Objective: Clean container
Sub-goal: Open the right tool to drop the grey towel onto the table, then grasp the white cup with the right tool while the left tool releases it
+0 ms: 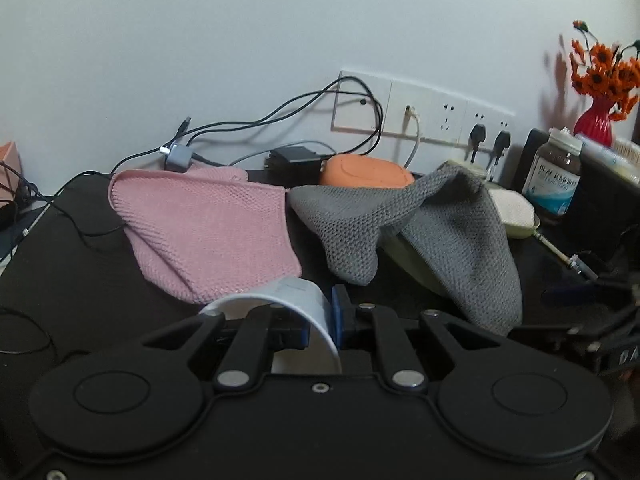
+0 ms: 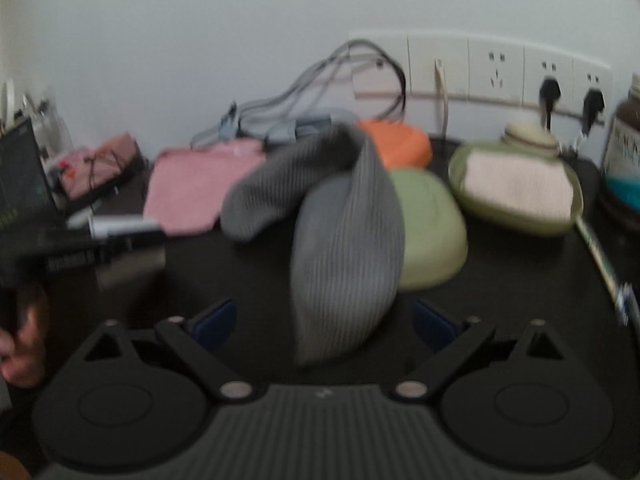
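Black table [image 1: 100,280] bears pink cloth [image 1: 208,232], grey cloth [image 2: 344,248] draped over green container [image 2: 432,232]. Right gripper [image 2: 324,324] spread wide, empty, just before grey cloth. Left gripper [image 1: 324,320] pinches white cup [image 1: 296,300] wall.

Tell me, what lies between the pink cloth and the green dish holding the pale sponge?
The gray cloth, draped over a green lid; the right wrist view shows it best.

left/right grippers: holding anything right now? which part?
Left gripper is shut on the white cup, pinching its rim wall. Right gripper is open, holding nothing; the grey cloth lies between its fingers.
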`<state>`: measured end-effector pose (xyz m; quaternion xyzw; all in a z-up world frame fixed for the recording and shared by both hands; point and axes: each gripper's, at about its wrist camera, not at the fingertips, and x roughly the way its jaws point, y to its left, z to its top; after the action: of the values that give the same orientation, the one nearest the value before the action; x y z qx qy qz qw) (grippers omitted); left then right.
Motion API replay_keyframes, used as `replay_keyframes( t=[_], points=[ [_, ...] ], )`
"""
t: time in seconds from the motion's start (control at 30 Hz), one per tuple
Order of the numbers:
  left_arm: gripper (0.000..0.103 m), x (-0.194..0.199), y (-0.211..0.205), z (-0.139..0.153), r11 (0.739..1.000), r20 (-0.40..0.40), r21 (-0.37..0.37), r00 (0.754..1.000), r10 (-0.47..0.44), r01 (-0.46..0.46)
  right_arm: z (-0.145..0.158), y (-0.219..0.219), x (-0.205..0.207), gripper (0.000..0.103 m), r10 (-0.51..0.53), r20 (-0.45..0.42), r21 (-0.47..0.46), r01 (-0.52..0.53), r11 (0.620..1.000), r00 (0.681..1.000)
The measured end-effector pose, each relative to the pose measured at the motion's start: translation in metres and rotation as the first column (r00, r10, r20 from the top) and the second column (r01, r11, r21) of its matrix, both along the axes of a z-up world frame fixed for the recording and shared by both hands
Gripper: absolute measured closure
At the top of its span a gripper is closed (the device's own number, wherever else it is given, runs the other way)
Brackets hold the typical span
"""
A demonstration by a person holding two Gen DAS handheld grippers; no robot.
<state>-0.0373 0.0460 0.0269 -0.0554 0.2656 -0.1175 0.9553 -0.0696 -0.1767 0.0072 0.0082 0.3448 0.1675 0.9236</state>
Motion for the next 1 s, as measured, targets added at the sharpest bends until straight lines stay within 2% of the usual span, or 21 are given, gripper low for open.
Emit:
replay_keyframes(
  t=[0.13,0.17,0.27,0.33,0.47,0.53,0.77,0.87,0.93,0.97,1.0],
  points=[
    [0.091,-0.009,0.011,0.012,0.993,0.101,-0.102,0.994,-0.040,0.051,0.017,-0.001,-0.010,0.011,0.068,0.118,0.189,-0.089,0.978,0.991],
    [0.091,-0.011,0.014,0.015,0.991,0.126,-0.119,0.991,-0.041,0.056,0.022,0.001,-0.012,0.011,0.090,0.151,0.210,-0.121,0.970,0.984],
    [0.091,-0.013,0.023,0.021,0.978,0.156,-0.192,0.986,-0.051,0.081,0.027,0.027,-0.024,0.011,0.218,0.251,0.082,-0.246,0.966,0.943],
    [0.092,-0.011,0.028,0.023,0.964,0.146,-0.249,0.987,-0.061,0.097,0.024,0.047,-0.033,0.011,0.321,0.291,-0.022,-0.329,0.944,0.901],
    [0.092,-0.002,0.034,0.021,0.925,0.096,-0.348,0.988,-0.124,0.150,0.016,0.083,-0.049,0.011,0.470,0.325,-0.091,-0.467,0.879,0.821],
    [0.092,-0.002,0.035,0.021,0.913,0.089,-0.375,0.986,-0.137,0.161,0.015,0.093,-0.045,0.010,0.484,0.340,-0.090,-0.484,0.870,0.807],
    [0.092,-0.003,0.033,0.023,0.899,0.091,-0.397,0.983,-0.161,0.184,0.019,0.095,-0.016,0.010,0.399,0.327,0.046,-0.436,0.899,0.857],
    [0.092,-0.003,0.031,0.022,0.899,0.083,-0.392,0.981,-0.175,0.194,0.019,0.089,-0.006,0.011,0.372,0.320,0.123,-0.428,0.895,0.871],
    [0.092,-0.002,0.030,0.021,0.900,0.077,-0.388,0.980,-0.182,0.197,0.019,0.085,-0.003,0.018,0.367,0.318,0.156,-0.430,0.889,0.874],
    [0.092,-0.001,0.030,0.020,0.900,0.072,-0.389,0.980,-0.186,0.199,0.019,0.084,-0.003,0.032,0.365,0.315,0.165,-0.429,0.888,0.876],
    [0.092,-0.001,0.030,0.019,0.899,0.067,-0.389,0.979,-0.190,0.201,0.019,0.082,-0.002,0.038,0.362,0.308,0.164,-0.424,0.891,0.880]
  ],
)
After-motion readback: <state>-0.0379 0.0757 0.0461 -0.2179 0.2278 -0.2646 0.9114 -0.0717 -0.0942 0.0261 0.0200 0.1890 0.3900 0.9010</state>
